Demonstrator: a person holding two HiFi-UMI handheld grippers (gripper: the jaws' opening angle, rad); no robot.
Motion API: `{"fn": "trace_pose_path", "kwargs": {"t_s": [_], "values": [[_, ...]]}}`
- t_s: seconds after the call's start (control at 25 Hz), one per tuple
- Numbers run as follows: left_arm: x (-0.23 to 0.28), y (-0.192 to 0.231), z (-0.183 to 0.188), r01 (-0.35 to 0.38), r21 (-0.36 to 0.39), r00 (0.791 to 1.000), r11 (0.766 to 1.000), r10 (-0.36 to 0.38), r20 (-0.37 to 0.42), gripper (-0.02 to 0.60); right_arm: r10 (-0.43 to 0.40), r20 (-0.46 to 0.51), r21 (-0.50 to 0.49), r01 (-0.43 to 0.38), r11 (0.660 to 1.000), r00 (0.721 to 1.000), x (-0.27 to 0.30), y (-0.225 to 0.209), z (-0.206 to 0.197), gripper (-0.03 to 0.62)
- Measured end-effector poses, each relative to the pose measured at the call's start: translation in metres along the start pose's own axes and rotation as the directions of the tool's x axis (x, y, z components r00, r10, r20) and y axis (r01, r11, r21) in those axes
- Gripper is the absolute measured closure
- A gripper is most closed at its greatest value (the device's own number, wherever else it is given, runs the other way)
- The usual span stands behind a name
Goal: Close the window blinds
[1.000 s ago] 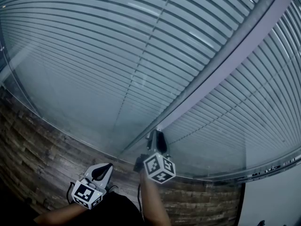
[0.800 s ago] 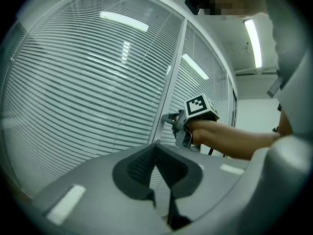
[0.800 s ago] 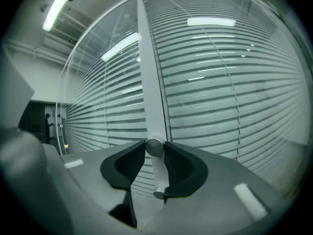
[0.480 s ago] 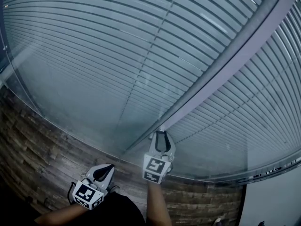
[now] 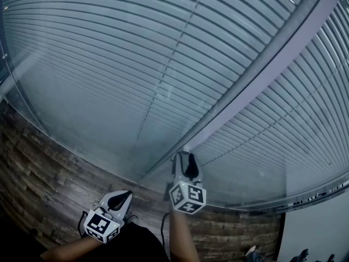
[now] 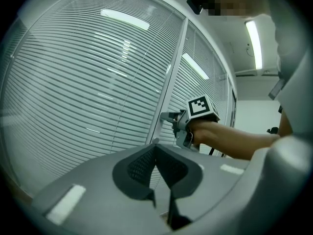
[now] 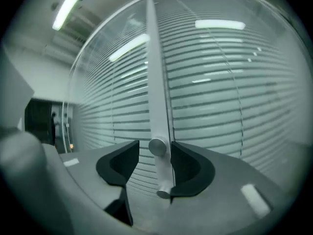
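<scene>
Opening right tongs (image 7: 154,147), blinds knob (image 7: 157,146) between jaws.

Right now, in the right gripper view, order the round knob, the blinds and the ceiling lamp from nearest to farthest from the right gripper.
1. round knob: between the right gripper jaws, which have just been opening.
2. blinds: behind the glass, straight ahead.
3. ceiling lamp: far, upper left.

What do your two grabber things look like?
The left gripper and right gripper are grey with black pads, and each carries a white cube of black square markers. The right one's jaws have just been opening around a knob. No sleeves show.
</scene>
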State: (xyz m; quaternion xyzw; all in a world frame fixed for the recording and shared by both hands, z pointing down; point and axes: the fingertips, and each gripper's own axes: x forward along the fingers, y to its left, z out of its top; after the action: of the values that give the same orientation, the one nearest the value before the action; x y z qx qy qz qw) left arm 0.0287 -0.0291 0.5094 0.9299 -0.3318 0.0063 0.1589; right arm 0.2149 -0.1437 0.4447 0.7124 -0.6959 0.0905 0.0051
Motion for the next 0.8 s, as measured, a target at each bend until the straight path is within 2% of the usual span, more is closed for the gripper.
{"fn": "trace_pose_path", "kwargs": {"t_s": [0.08, 0.16, 0.32, 0.44, 0.52, 0.6, 0.68, 0.8], "values": [[-0.001, 0.000, -0.002, -0.001, -0.005, 1.000, 1.000, 0.001, 0.000, 0.581, 0.011, 0.019, 0.190, -0.014, 0.982, 1.000, 0.000, -0.005, -0.004, 0.391], [-0.001, 0.000, -0.003, 0.000, -0.011, 1.000, 1.000, 0.000, 0.000, 0.581, 0.015, 0.037, 0.297, -0.025, 0.955, 0.999, 0.001, -0.005, -0.005, 0.405], [0.002, -0.001, -0.002, -0.002, -0.015, 1.000, 1.000, 0.002, -0.001, 0.581, 0.013, 0.080, 0.440, -0.047, 0.897, 0.997, 0.007, -0.006, 0.003, 0.423], [0.009, 0.003, -0.003, -0.009, -0.018, 1.000, 1.000, 0.009, -0.006, 0.581, -0.004, 0.064, 0.474, -0.027, 0.880, 0.998, 0.019, -0.013, 0.001, 0.443], [0.009, 0.004, -0.004, -0.012, -0.015, 1.000, 1.000, 0.012, -0.002, 0.581, -0.014, 0.052, 0.474, -0.012, 0.880, 0.999, 0.019, -0.014, 0.000, 0.459], [0.004, 0.002, -0.004, -0.010, -0.011, 1.000, 1.000, 0.010, 0.000, 0.581, -0.024, 0.043, 0.436, 0.002, 0.900, 0.999, 0.012, -0.012, 0.000, 0.462], [-0.001, -0.002, -0.004, -0.004, -0.006, 1.000, 1.000, 0.004, 0.004, 0.581, -0.031, 0.030, 0.334, 0.019, 0.942, 0.999, 0.005, -0.008, 0.001, 0.464], [-0.006, -0.003, -0.007, -0.001, -0.003, 1.000, 1.000, 0.001, 0.006, 0.581, -0.055, -0.003, 0.097, 0.055, 0.994, 0.998, 0.000, -0.001, 0.000, 0.462]]}}
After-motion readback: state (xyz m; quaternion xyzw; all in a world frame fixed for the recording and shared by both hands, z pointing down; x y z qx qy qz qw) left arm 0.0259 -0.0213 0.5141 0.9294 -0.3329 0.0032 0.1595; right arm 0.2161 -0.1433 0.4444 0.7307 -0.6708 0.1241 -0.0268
